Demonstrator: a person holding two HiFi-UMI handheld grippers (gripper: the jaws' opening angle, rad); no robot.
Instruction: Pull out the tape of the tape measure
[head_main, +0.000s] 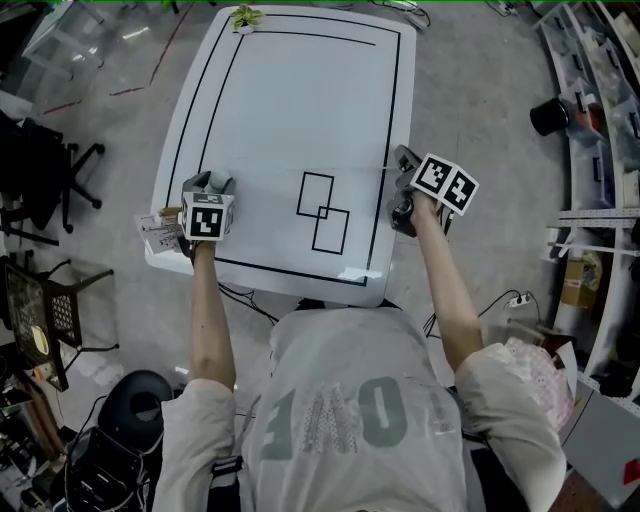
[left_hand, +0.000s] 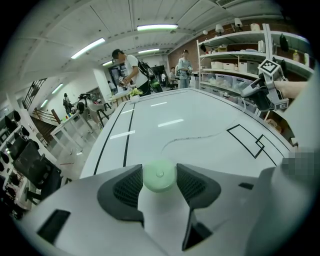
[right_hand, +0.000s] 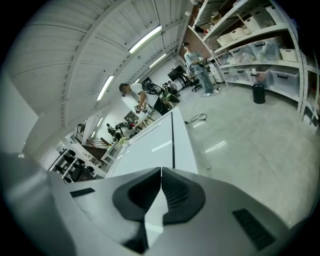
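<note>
Tape measure (left_hand: 159, 179) pinched in left gripper (left_hand: 159, 166), tape (left_hand: 184, 139) stretched crosswise over table (head_main: 300, 100) toward closed right gripper (right_hand: 161, 172)

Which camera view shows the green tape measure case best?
The left gripper view: the green tape measure case sits large, clamped in the left gripper. In the head view the gripper covers it; the right gripper view misses it.

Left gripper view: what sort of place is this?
Probably a lab or workshop: a white table marked with black lines, shelves of bins along the wall, and ceiling strip lights.
</note>
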